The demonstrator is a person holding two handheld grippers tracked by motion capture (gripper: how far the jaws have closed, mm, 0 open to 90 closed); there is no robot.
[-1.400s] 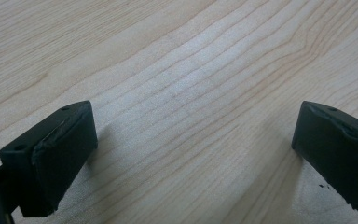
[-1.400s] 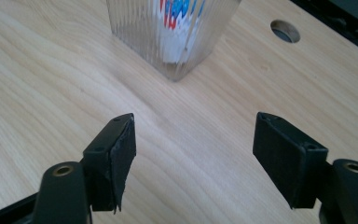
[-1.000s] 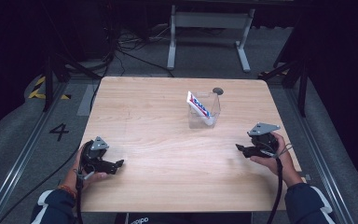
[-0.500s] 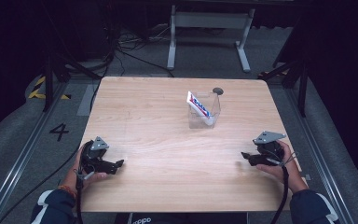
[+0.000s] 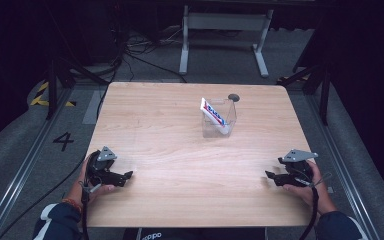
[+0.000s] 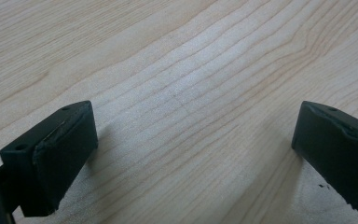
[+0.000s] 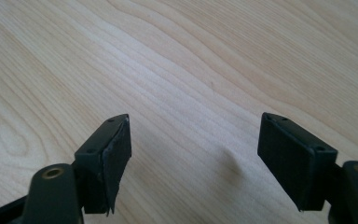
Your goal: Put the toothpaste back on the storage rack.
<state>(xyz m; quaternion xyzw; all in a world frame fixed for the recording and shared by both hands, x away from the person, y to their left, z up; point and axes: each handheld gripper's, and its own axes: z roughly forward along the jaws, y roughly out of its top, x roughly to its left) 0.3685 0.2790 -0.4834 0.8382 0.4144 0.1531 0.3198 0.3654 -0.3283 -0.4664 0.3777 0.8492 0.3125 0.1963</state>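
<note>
A clear plastic cup [image 5: 220, 120] stands on the far middle of the wooden table [image 5: 180, 150], with a white, red and blue tube [image 5: 214, 115] leaning inside it. A small dark round thing [image 5: 234, 97] lies just behind the cup. My left gripper [image 5: 125, 177] rests near the front left edge, open, with bare wood [image 6: 191, 140] between its jaws. My right gripper [image 5: 270, 177] sits low near the front right edge, open; its jaws have just been opening, and nothing but wood [image 7: 191, 135] lies between them.
Both grippers point inward across the front of the table. Dark floor with cables, a grey metal stand [image 5: 220, 30] and a floor rail [image 5: 15, 180] surround the table. A painted number 4 [image 5: 62, 141] marks the floor at left.
My right gripper has moved toward the front edge of the table and lower. The left gripper, the cup and the tube have stayed where they were.
</note>
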